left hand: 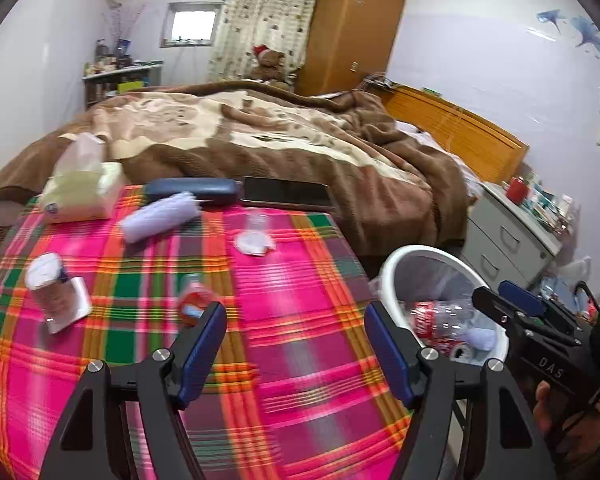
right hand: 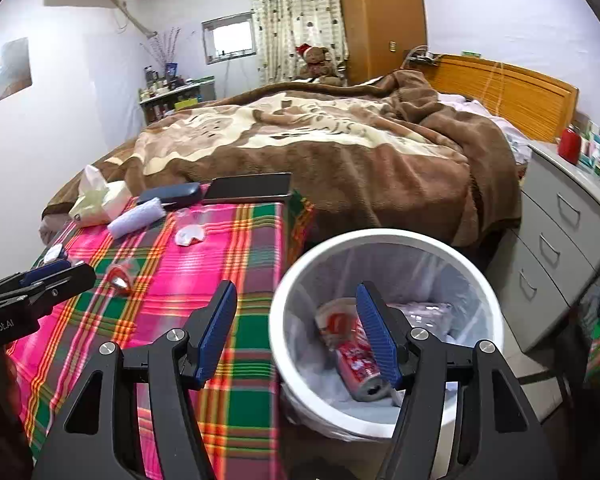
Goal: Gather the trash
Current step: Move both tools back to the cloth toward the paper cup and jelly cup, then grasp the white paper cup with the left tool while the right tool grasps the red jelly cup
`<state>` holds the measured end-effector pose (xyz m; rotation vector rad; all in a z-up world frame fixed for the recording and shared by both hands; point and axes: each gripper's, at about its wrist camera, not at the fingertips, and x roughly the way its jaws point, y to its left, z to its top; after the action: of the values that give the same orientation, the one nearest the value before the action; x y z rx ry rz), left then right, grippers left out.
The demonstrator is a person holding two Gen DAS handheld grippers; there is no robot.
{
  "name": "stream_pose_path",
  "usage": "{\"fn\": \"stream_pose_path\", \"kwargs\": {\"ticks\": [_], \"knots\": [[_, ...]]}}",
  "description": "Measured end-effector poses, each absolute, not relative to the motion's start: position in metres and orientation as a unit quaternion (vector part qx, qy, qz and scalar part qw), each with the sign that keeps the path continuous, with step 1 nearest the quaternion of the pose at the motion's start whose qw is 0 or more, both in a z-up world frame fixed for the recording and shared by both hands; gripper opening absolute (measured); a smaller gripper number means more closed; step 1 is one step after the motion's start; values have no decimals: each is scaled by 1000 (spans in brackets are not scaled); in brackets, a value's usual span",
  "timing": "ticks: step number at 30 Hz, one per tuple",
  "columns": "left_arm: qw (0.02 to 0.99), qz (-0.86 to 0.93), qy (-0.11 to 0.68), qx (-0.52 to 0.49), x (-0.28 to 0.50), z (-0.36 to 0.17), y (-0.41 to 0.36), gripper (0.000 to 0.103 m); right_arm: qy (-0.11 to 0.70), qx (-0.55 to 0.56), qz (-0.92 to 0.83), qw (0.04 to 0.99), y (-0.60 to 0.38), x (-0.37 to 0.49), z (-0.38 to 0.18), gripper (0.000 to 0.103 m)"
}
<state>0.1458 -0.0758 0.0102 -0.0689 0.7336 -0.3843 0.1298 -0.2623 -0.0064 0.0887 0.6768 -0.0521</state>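
Beside the plaid table (right hand: pixel 220 272), right of it, the white bin (right hand: pixel 384 236) holds a red can (right hand: pixel 356 364) and perhaps clear plastic bottles. Both the left gripper (left hand: pixel 296 344) and the right gripper (right hand: pixel 296 332) gape empty; a crushed red cup (left hand: pixel 194 294) lies on the table.

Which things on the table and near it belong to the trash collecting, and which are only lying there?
For the job:
- white bin beside the table, red can inside
- crumpled red wrapper
- torn white wrapper
- both grippers, open and empty: left, right

Probably just lying about:
- tissue box
- dark case
- tablet
- rolled white cloth
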Motion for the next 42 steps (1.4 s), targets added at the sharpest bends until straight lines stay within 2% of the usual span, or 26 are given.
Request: {"fn": "stream_pose_path", "kwargs": {"ticks": [25,42], "knots": [[924,-48,368,-92,172,-18,93,71,378,6,80,922,-152,186,-31,63],[918,-28,385,-94,225,-51,125,71,413,11,113,904,-97,228,-62,63]]}}
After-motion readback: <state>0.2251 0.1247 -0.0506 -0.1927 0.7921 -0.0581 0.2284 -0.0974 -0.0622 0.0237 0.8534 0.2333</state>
